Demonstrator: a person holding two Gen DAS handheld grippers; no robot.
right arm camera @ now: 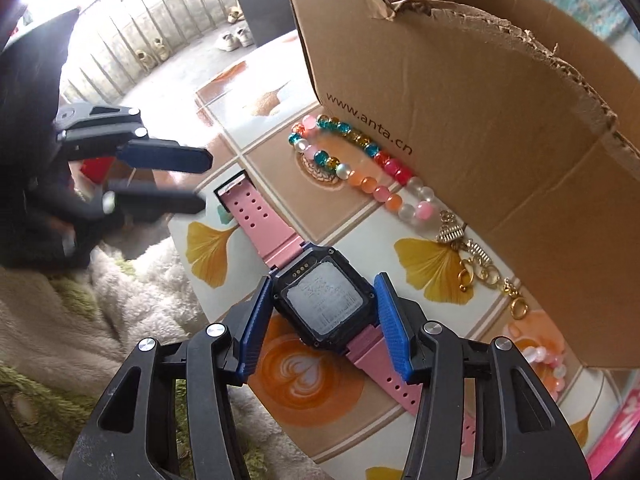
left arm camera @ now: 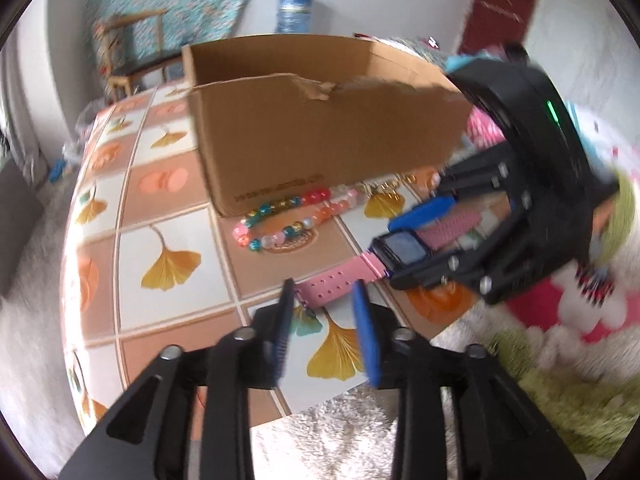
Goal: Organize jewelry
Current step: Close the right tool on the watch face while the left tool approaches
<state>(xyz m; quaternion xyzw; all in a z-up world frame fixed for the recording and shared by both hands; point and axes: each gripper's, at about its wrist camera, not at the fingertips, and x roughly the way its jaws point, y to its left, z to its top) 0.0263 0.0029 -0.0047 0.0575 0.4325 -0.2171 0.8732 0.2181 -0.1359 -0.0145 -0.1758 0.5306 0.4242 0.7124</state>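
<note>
the right tongs (right arm camera: 322,312) clamp the pink watch (right arm camera: 324,304) by the sides of its stiff case, the best hold, since the rubbery straps flop. it lies face down on the tiled table (right arm camera: 280,432). the left tongs (left arm camera: 320,304) stand partly open, empty, just off the strap tip. beyond lie a slippery bead bracelet (right arm camera: 360,152) and the cardboard box (right arm camera: 500,120).

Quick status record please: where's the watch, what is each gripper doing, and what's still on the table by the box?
watch: face down on table, between the right pads
right gripper: pads on the case sides
left gripper: open, empty, strap end just ahead
bead bracelet: on table against box
gold chain: on table beside box
</note>
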